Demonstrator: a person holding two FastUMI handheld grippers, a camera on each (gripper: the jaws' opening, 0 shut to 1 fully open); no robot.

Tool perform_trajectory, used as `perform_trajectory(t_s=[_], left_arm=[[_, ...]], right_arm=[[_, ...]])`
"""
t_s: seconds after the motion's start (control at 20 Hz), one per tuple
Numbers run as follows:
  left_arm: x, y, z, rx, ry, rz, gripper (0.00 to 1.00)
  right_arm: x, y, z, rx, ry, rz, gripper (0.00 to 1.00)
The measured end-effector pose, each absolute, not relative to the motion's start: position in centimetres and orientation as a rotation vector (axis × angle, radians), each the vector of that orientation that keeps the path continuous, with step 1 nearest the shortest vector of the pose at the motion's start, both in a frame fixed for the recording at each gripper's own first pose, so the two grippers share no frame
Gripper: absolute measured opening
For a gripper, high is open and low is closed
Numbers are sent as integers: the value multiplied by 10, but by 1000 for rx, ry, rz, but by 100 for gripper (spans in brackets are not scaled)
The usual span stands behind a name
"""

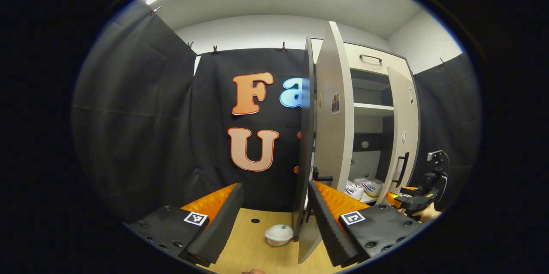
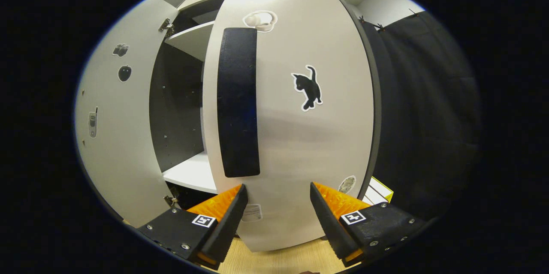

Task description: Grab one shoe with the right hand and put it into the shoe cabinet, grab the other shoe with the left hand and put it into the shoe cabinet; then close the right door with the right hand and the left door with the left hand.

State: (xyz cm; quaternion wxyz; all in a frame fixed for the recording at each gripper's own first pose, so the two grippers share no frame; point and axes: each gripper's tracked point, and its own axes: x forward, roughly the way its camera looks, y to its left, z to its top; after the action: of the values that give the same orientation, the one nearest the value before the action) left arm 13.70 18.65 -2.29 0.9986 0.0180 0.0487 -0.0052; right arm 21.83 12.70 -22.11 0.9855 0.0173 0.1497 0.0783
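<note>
Shoes [image 1: 363, 188], both of them, sit side by side on the cabinet's [image 1: 372, 109] bottom shelf, so only door closing remains: right gripper [image 2: 276, 214], fingers apart and empty, faces the right door [image 2: 300, 137], left gripper [image 1: 274, 218], equally open, hangs near the left door [image 1: 332, 145].

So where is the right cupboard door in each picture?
Left gripper view: the right door stands half open on the right, past the shoes, with the right gripper just below its black handle.
Right gripper view: the right door is in the middle, very close, right in front of the right gripper.
Shared landmark: that black handle on the door.
</note>
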Motion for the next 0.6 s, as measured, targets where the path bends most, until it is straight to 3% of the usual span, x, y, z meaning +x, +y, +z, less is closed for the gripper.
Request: perform_trajectory(t_s=[0.6], left_arm=[[157, 167, -78, -11, 193, -173, 96]], right_arm=[[233, 132, -222, -5, 304, 125, 90]])
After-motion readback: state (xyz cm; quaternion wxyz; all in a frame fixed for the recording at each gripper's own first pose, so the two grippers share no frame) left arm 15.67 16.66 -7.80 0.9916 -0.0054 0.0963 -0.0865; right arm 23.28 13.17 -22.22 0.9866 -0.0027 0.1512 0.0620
